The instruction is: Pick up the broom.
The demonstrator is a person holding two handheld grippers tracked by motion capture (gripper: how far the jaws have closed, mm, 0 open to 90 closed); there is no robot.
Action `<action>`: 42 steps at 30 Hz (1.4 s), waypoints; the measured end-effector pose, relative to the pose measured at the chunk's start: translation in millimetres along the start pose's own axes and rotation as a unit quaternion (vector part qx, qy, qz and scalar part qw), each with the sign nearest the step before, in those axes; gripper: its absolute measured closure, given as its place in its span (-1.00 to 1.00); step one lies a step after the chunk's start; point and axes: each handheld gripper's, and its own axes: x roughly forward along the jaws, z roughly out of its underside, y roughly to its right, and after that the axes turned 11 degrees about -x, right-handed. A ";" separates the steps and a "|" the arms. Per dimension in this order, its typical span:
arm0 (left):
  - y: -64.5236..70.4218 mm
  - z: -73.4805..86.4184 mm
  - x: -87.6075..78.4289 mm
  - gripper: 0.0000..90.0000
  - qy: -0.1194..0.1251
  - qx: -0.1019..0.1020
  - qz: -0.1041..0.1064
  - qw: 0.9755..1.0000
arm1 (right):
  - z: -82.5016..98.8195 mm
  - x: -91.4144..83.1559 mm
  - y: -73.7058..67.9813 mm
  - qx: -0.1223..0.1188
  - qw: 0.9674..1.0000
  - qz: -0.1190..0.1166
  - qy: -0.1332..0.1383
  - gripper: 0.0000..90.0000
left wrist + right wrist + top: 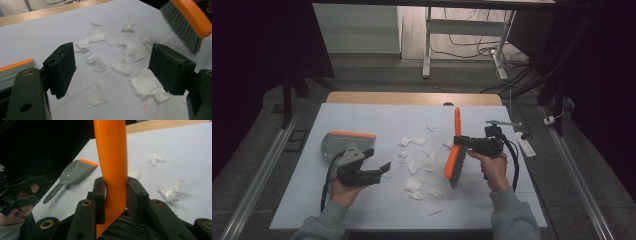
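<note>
While my right tongs (462,141) pinch the brush (453,160), spread left tongs (379,162) should fetch the dustpan (343,142) at nine o'clock of the paper scraps (414,165).

High view looks down on the whole counter (362,115) from above; both tongs cams sit low and close, sharing the paper scraps (120,63) with it.

Grey sleeves (511,215), black hand-held grippers (362,172) with trailing black cables (515,160)
</note>
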 end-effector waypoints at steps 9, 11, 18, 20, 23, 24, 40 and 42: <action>12.6 -1.0 7.6 -0.51 -0.007 0.018 0.011 1.000 | 0.2 14.6 -22.6 -0.017 1.000 0.003 0.019 0.57; 16.1 -0.4 8.5 -0.51 -0.009 0.020 0.020 1.000 | 0.1 16.4 -24.5 -0.021 1.000 0.006 0.020 0.57; 35.5 7.0 10.2 -0.51 -0.017 0.041 0.042 0.998 | 3.1 30.2 -36.0 -0.029 0.999 0.005 0.019 0.57; 38.9 7.4 11.3 -0.51 -0.019 0.044 0.047 0.998 | 3.5 32.4 -38.0 -0.031 0.999 0.007 0.022 0.57; 44.0 8.2 13.3 -0.51 -0.023 0.047 0.057 0.997 | 5.0 34.8 -39.6 -0.029 0.999 0.006 0.028 0.57; 45.9 8.7 13.7 -0.51 -0.023 0.049 0.057 0.997 | 5.3 35.3 -40.2 -0.029 0.999 0.005 0.025 0.57; 60.5 15.0 24.1 -0.51 -0.037 0.065 0.068 0.995 | 9.7 45.1 -54.1 -0.025 0.998 0.018 0.058 0.57; 62.5 16.0 26.3 -0.51 -0.038 0.069 0.069 0.995 | 9.8 45.6 -54.6 -0.023 0.998 0.020 0.061 0.57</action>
